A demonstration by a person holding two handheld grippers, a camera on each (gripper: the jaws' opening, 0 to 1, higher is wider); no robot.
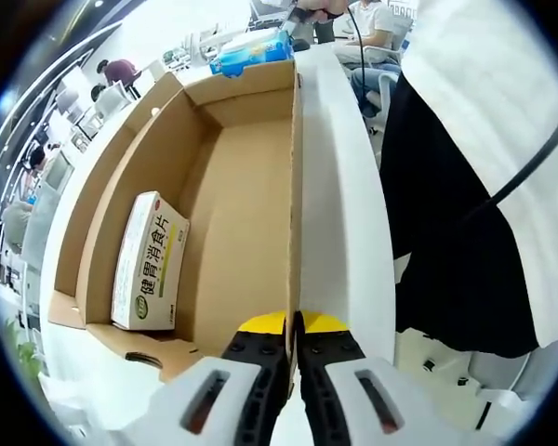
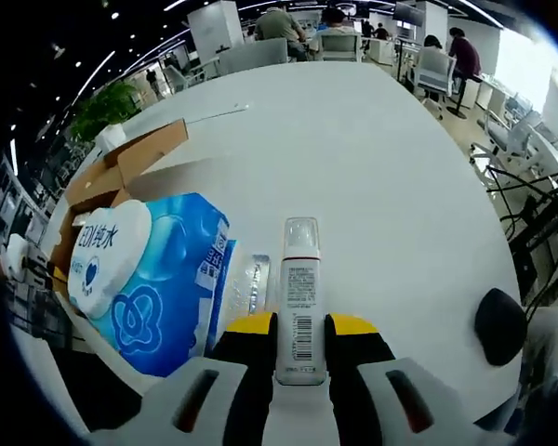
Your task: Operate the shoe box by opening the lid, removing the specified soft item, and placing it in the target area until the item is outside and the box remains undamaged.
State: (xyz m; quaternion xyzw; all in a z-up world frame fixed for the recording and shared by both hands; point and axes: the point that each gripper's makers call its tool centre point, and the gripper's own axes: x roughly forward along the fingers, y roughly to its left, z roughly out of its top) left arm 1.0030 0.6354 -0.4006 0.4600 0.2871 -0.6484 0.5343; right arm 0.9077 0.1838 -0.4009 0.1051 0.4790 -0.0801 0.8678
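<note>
Cardboard fills the left gripper view: the left gripper (image 1: 293,346) is pinched shut on the near wall of the open shoe box (image 1: 246,177), which stretches ahead of it. Inside, left of the jaws, lies a white medicine carton (image 1: 150,263).

In the right gripper view, the right gripper (image 2: 300,346) clamps a slim white bottle (image 2: 300,297) upright over the white table (image 2: 381,158). Just left of it sits a blue pack of wet wipes (image 2: 149,279), with the box's brown flap (image 2: 121,165) beyond.

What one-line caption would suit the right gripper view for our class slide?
Right gripper clamps a small white bottle above the white table, beside a blue wet-wipes pack.
</note>
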